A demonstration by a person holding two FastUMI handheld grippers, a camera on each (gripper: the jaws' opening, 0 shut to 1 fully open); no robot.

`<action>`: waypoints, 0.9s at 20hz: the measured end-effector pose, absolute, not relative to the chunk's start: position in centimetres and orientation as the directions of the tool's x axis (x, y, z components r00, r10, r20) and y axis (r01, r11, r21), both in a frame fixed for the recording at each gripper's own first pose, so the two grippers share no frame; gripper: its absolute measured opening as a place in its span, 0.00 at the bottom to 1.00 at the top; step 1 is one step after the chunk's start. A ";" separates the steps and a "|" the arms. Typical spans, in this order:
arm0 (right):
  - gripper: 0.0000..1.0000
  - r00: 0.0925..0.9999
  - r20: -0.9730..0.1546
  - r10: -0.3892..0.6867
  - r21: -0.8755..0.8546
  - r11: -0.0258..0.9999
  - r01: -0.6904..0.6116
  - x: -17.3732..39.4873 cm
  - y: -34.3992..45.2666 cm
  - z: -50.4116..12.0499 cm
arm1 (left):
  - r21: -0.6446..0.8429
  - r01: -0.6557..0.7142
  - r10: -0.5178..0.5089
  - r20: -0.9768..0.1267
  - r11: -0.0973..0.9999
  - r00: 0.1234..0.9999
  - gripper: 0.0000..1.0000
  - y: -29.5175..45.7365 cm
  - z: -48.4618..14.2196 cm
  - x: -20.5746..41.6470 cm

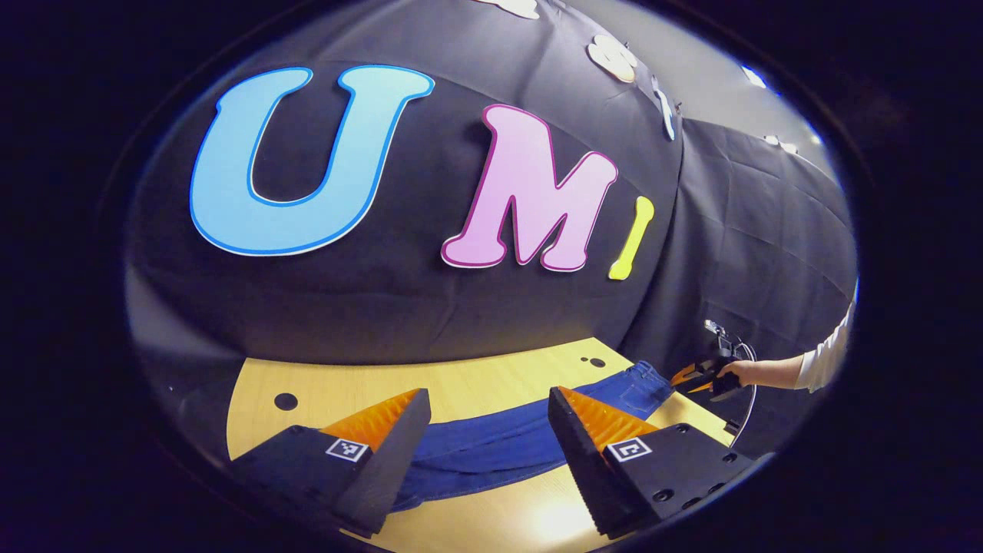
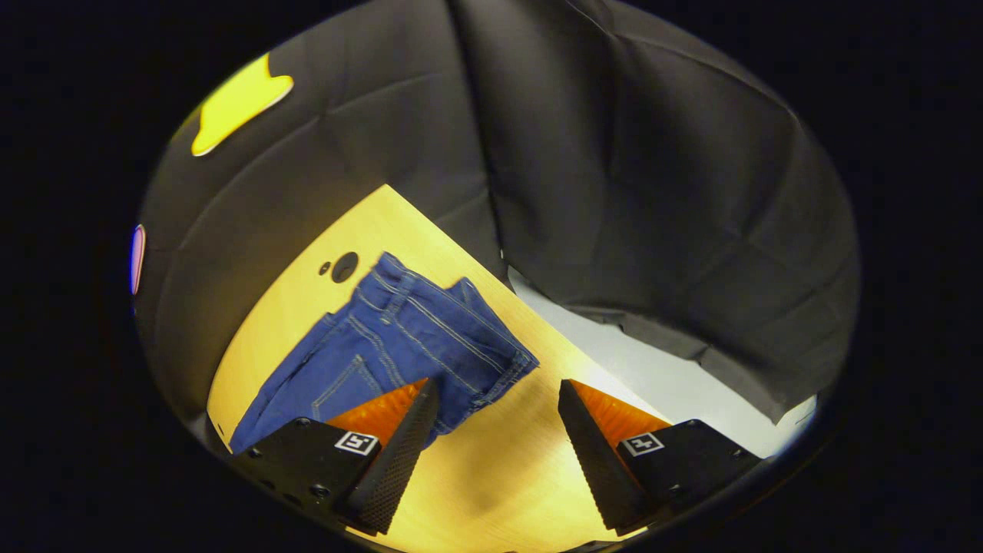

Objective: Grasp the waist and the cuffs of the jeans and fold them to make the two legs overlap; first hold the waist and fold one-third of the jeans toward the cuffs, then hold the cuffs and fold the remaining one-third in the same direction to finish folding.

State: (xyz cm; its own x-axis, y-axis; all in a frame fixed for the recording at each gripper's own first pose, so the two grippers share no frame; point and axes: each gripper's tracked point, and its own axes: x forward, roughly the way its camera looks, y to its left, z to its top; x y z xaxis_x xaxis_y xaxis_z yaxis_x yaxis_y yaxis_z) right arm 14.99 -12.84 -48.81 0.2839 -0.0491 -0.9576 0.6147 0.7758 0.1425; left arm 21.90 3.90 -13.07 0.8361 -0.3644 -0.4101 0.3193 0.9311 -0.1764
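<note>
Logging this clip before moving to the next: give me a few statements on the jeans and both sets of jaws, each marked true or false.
1. The left gripper has its jaws spread apart. True.
2. The right gripper is clamped on the waistband. False: its jaws are open and hold nothing; they hover above the waist end.
3. The jeans lie on the wooden table. True.
4. The jeans are already folded into thirds. False: in the left gripper view they stretch long across the table, no fold made.
5. A hand holds the other gripper near the waist end of the jeans. True.
</note>
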 end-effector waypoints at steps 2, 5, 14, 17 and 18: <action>0.98 0.285 -0.958 -0.013 0.197 0.695 0.691 15.4 -13.5 -49.1 | -0.161 0.296 -0.337 -0.444 0.942 0.830 0.97 3.9 -13.9 21.9; 0.95 0.323 -0.946 -0.026 0.234 0.636 0.735 17.3 -14.0 -50.7 | -0.147 0.263 -0.301 -0.486 0.953 0.821 0.97 3.8 -15.2 21.7; 0.14 0.501 -0.865 0.003 0.417 0.558 0.717 22.1 -13.6 -49.0 | -0.210 0.078 -0.185 -0.561 0.975 0.807 0.97 7.6 -19.4 17.8; 0.14 0.641 -0.767 0.015 0.514 0.612 0.601 25.1 -11.5 -42.2 | -0.269 0.007 -0.166 -0.575 0.963 0.801 0.97 10.4 -20.8 16.2; 0.14 0.677 -0.735 0.024 0.532 0.639 0.555 26.3 -10.1 -39.4 | -0.276 -0.009 -0.161 -0.585 0.961 0.795 0.97 11.3 -21.4 15.6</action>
State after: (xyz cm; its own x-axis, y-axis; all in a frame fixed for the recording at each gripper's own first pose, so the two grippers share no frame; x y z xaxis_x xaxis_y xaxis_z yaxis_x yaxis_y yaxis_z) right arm 26.26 -10.13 -39.42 0.6771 0.0239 -0.7355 0.5552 0.6394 0.5319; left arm 15.64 11.26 -21.41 0.7948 -0.1607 -0.5852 -0.0087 0.9612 -0.2758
